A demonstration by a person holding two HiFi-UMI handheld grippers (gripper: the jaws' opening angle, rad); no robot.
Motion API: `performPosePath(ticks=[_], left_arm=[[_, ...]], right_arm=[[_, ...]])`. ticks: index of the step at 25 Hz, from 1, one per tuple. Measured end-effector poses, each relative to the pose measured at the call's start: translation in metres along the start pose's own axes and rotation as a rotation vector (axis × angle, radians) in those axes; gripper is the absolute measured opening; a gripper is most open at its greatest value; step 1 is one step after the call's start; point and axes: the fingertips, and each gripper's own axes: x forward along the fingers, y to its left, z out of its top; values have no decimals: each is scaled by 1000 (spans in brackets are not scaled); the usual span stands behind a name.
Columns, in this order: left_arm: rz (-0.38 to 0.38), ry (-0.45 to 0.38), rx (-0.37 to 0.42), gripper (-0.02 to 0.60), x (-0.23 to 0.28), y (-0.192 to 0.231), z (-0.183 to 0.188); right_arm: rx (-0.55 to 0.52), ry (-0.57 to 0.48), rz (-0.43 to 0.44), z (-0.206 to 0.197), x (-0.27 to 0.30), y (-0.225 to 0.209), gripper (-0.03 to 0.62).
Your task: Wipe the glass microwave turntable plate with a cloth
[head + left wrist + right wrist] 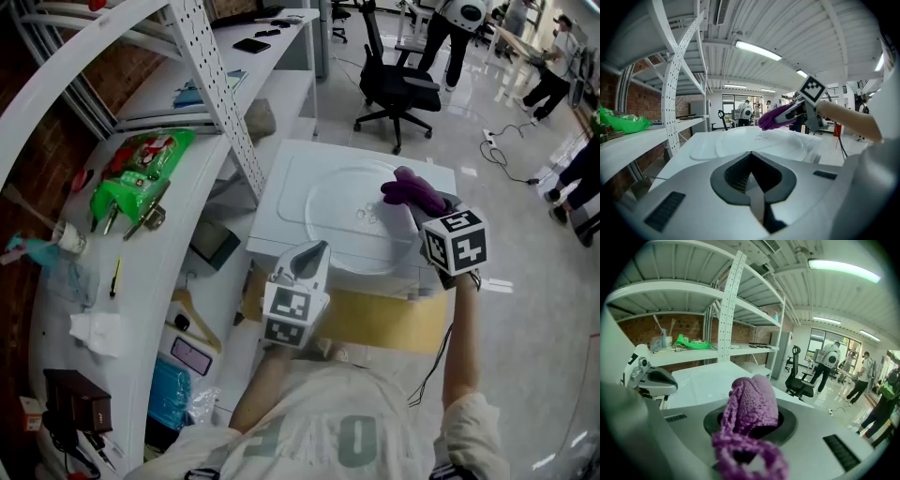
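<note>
My right claw (427, 203) was clamped on the purple cloth (411, 190), a fat wad bulging out past the jaws so that soft fabric, not plastic, would meet the glass. I held it over the far right part of the plate (339, 223). From my views I could not tell whether the cloth was pressing on the glass or just clear of it.

The plate lay flat on the white surface (281, 178), well inside its edges, which gave me room to sweep without pushing it off.

My left claw (314, 251) was pinched together with nothing in it, parked at the plate's near left rim. I judged that a sensible spot: opposite the wiping side, ready to brace the rim if the plate slid or spun under the cloth.

No wiped patch showed on the glass, so I reckoned the job was near its start.
</note>
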Motion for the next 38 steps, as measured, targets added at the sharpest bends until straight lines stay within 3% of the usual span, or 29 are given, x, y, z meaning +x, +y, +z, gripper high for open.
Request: performPosePath(ticks=[4, 11, 19, 24, 34, 38], left_arm=[[-2, 1, 6, 3, 1, -1, 1], [-9, 1, 16, 3, 0, -2, 0], [-16, -4, 14, 3, 1, -4, 1], [-7, -13, -7, 3, 0, -2, -1], [-14, -8, 1, 3, 1, -2, 0], [-14, -9, 2, 3, 0, -2, 0]], right_arm=[[7, 19, -36, -2, 12, -16, 55], [1, 43, -1, -13, 14, -6, 55], [-75, 83, 114, -31, -28, 52, 55], [-69, 89, 183, -47, -51, 94, 55], [-60, 85, 227, -54, -70, 128, 55], [-47, 55, 186, -44, -71, 117, 55]])
